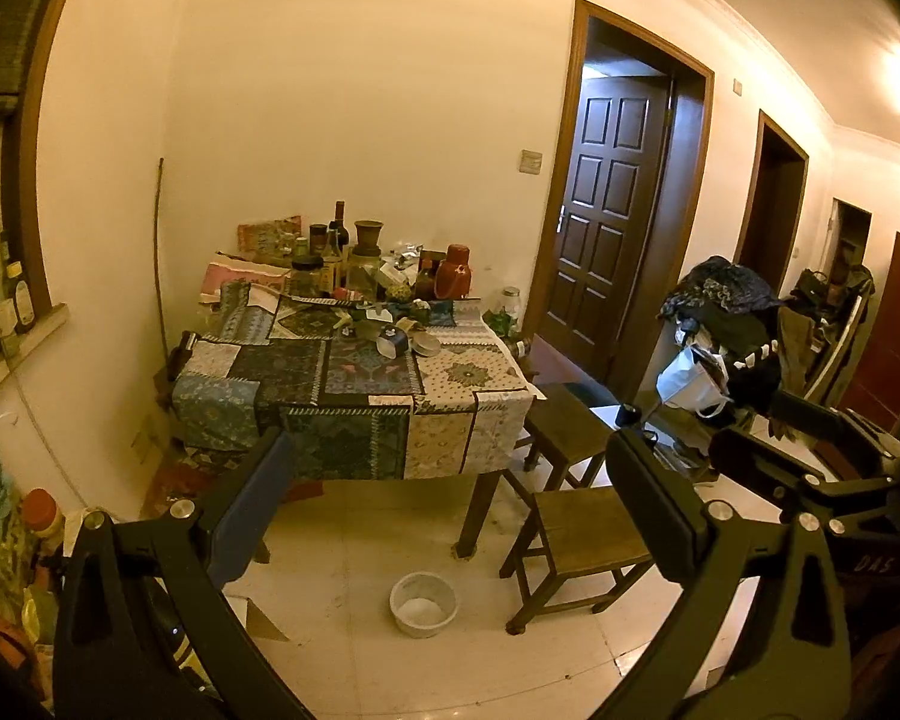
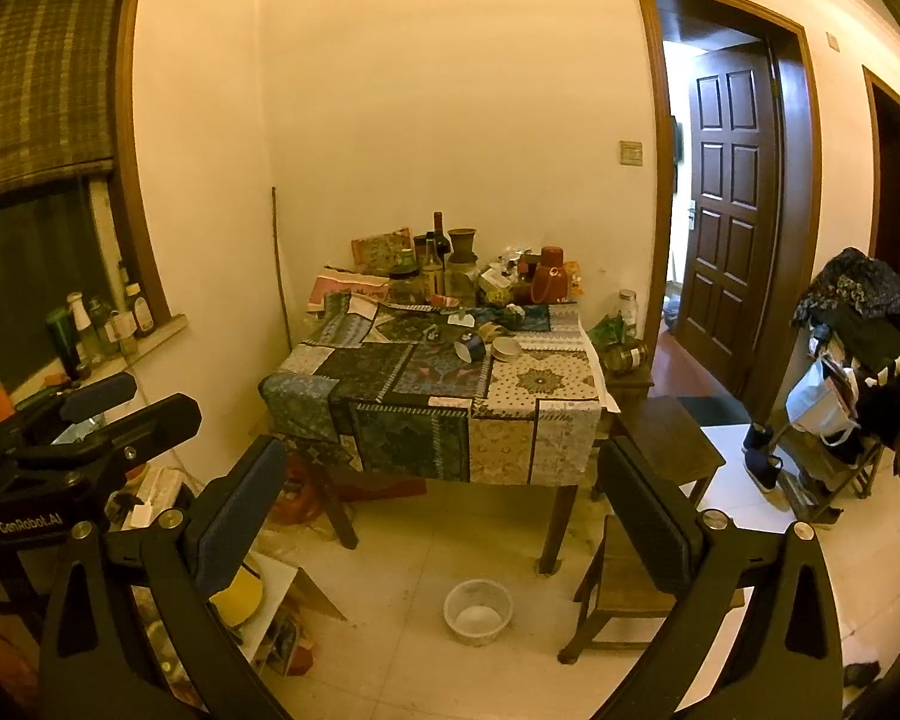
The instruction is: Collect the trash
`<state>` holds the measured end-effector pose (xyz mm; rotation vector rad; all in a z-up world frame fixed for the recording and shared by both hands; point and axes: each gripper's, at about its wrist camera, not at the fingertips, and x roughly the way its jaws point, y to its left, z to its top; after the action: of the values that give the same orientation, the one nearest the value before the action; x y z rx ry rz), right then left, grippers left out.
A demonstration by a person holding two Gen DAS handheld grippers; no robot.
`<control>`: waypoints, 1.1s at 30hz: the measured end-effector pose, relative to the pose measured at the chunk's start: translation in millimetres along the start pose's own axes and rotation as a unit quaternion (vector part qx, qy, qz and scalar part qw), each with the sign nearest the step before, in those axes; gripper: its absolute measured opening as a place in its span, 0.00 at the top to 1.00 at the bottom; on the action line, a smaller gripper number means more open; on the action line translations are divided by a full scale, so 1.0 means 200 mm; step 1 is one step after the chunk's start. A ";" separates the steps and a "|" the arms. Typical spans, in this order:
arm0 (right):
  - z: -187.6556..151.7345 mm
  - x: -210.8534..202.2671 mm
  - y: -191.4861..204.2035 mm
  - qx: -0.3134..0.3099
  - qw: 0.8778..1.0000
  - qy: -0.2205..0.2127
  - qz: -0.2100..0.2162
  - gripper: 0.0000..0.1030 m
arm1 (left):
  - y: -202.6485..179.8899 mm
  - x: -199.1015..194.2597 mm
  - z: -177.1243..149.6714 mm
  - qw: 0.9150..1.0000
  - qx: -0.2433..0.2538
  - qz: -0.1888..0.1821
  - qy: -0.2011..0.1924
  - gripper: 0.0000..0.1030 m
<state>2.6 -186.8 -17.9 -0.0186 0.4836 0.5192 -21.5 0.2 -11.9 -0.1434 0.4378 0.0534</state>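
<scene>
A table with a patchwork cloth (image 1: 354, 414) (image 2: 414, 420) stands against the far wall, some way ahead of both grippers. On it lie a tipped paper cup (image 1: 392, 341) (image 2: 471, 348), a round white lid or bowl (image 1: 427, 343) (image 2: 506, 348) and small scraps among bottles and jars. A white plastic tub (image 1: 423, 603) (image 2: 477, 611) sits on the floor in front of the table. My left gripper (image 1: 450, 480) (image 2: 162, 399) is open with nothing between its fingers. My right gripper (image 2: 444, 468) (image 1: 744, 420) is open and holds nothing too.
Two wooden stools (image 1: 588, 525) (image 2: 672, 438) stand right of the table. A clothes rack with bags (image 1: 720, 330) (image 2: 852, 360) is further right, beside an open dark door (image 2: 732, 210). Bottles line the window sill (image 2: 108, 324). Boxes and clutter (image 2: 258, 600) cover the floor at left.
</scene>
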 end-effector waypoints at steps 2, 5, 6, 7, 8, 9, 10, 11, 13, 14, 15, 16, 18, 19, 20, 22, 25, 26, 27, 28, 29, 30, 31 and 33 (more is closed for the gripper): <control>0.00 0.00 0.01 -0.001 1.000 -0.001 -0.002 0.00 | 0.00 0.00 0.00 1.000 0.000 0.000 -0.001 0.00; 0.00 0.01 0.01 0.000 1.000 0.001 -0.002 0.00 | -0.01 0.01 0.01 1.000 0.000 -0.002 0.000 0.00; 0.00 0.01 0.01 0.000 1.000 0.001 -0.001 0.00 | -0.02 0.01 0.01 1.000 0.000 -0.003 0.002 0.00; 0.00 0.01 0.01 0.000 1.000 0.001 -0.002 0.00 | -0.02 0.01 0.01 1.000 0.001 -0.004 0.002 0.00; 0.01 0.02 -0.01 0.000 1.000 0.002 -0.002 0.00 | -0.02 0.01 0.01 1.000 0.001 -0.004 0.002 0.00; 0.02 0.03 -0.03 -0.002 1.000 0.003 -0.001 0.00 | -0.03 0.01 0.00 1.000 0.002 -0.003 0.002 0.00; 0.02 0.02 -0.02 -0.002 1.000 0.003 -0.001 0.00 | -0.04 0.01 0.00 1.000 0.002 -0.003 0.002 0.00; 0.02 0.02 -0.02 -0.001 1.000 0.003 -0.001 0.00 | -0.04 0.01 0.00 1.000 0.002 -0.003 0.003 0.00; 0.02 0.03 -0.02 -0.002 1.000 0.004 0.000 0.00 | -0.02 0.01 0.02 1.000 0.001 -0.002 0.002 0.00; 0.02 0.03 -0.02 -0.003 1.000 0.005 -0.001 0.00 | -0.02 0.01 0.01 1.000 0.001 -0.003 0.002 0.00; 0.02 0.03 -0.02 -0.004 1.000 0.005 -0.001 0.00 | -0.03 0.01 0.01 1.000 0.000 -0.003 0.002 0.00; 0.02 0.03 -0.01 -0.004 1.000 0.004 -0.001 0.00 | -0.03 0.01 0.01 1.000 -0.001 -0.002 0.002 0.00; 0.02 0.04 -0.01 -0.005 1.000 0.005 0.000 0.00 | -0.05 0.01 0.01 1.000 -0.002 -0.002 0.002 0.00; 0.01 0.04 0.00 -0.007 1.000 0.005 0.000 0.00 | -0.05 0.01 0.01 1.000 -0.003 -0.002 0.002 0.00; 0.01 0.04 0.00 -0.007 1.000 0.006 0.000 0.00 | -0.06 0.01 0.01 1.000 -0.003 -0.002 0.002 0.00; 0.01 0.05 0.00 -0.008 1.000 0.006 0.001 0.00 | -0.08 0.01 0.01 1.000 -0.003 -0.001 0.002 0.00; 0.01 0.06 0.00 -0.010 1.000 0.008 0.002 0.00 | -0.03 0.02 0.02 1.000 -0.001 -0.002 0.002 0.00; 0.00 0.06 0.01 -0.011 1.000 0.008 0.002 0.00 | -0.04 0.02 0.02 1.000 -0.001 -0.001 0.002 0.00; 0.00 0.06 0.00 -0.012 1.000 0.007 0.003 0.00 | -0.04 0.03 0.02 1.000 -0.001 -0.001 0.002 0.00; 0.01 0.06 0.01 -0.013 1.000 0.008 0.002 0.00 | -0.05 0.03 0.02 1.000 -0.002 -0.001 0.002 0.00; 0.01 0.06 0.01 -0.013 1.000 0.009 0.002 0.00 | -0.06 0.03 0.02 1.000 -0.002 -0.002 0.002 0.00; 0.01 0.07 0.01 -0.013 1.000 0.010 0.002 0.00 | -0.07 0.03 0.02 1.000 -0.002 -0.001 0.002 0.00; 0.00 0.06 0.01 -0.012 1.000 0.008 0.002 0.00 | -0.08 0.03 0.02 1.000 -0.001 0.000 0.001 0.00; 0.00 0.06 0.01 -0.012 1.000 0.007 0.003 0.00 | -0.10 0.03 0.01 1.000 0.000 0.002 0.001 0.00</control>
<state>11.4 -178.5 -22.9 -0.0440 0.4915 0.5307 -12.4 -19.1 -9.6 -0.1424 0.4405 0.0567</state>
